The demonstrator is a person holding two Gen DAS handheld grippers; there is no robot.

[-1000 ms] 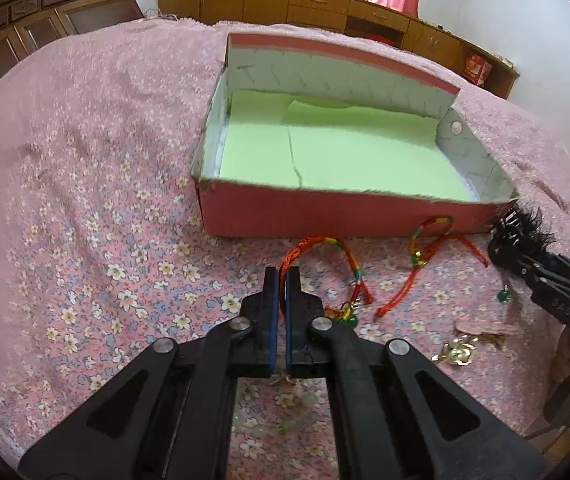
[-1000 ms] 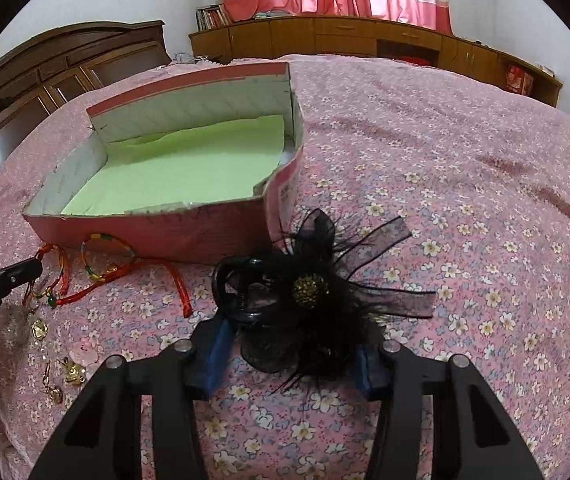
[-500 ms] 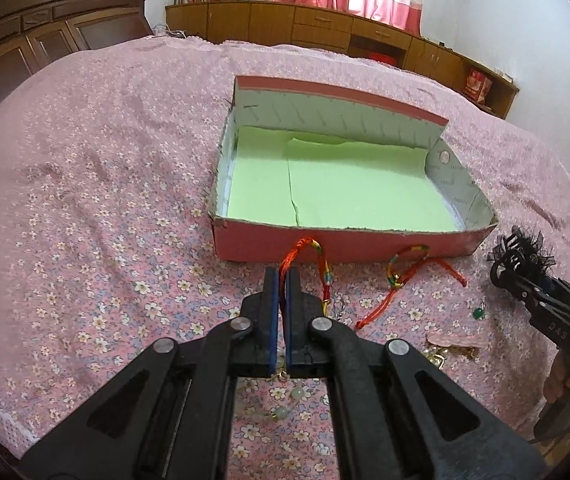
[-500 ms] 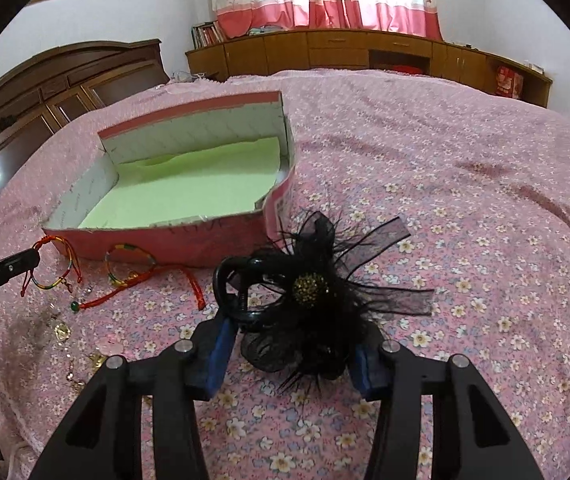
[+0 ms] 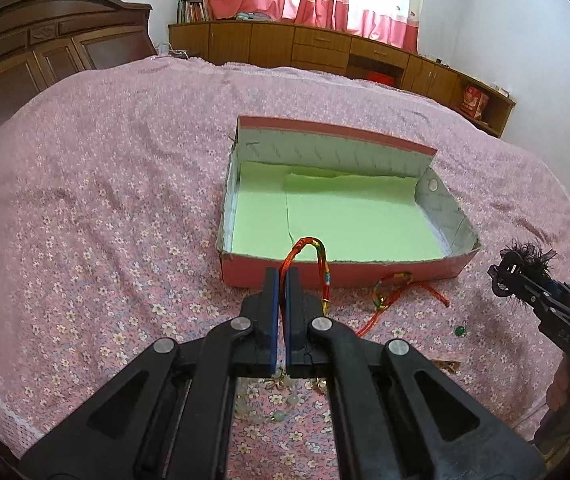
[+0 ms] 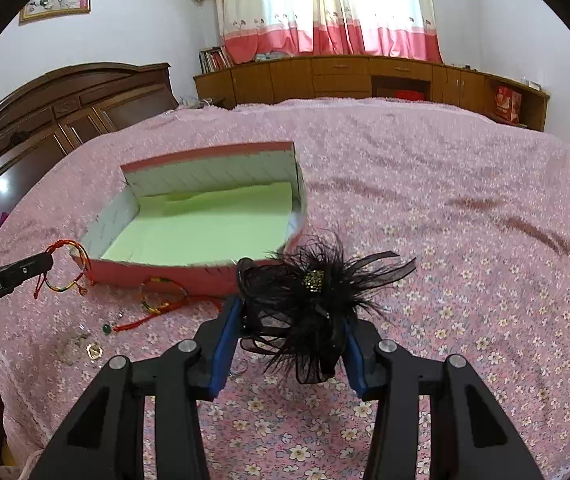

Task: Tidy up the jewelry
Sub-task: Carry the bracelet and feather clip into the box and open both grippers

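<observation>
A pink box (image 5: 337, 270) with a green lining (image 6: 205, 232) lies open on the bed. My left gripper (image 5: 282, 280) is shut on a red braided bracelet (image 5: 313, 250) and holds it in the air just before the box's near wall; it also shows in the right wrist view (image 6: 67, 264). My right gripper (image 6: 291, 312) is shut on a black feathered hair clip (image 6: 309, 292), held above the bed to the right of the box; it shows in the left wrist view (image 5: 525, 260).
A second red bracelet (image 5: 393, 288) lies on the bed by the box's near wall. A green bead (image 5: 460, 331), gold pieces (image 6: 93, 350) and a pale bead strand (image 5: 269, 412) lie near the bed's front edge. Wooden cabinets (image 6: 365, 76) stand behind.
Both grippers have risen well above the bed. The left one has lifted the red bracelet off the cover; the right one has lifted the black hair clip.
</observation>
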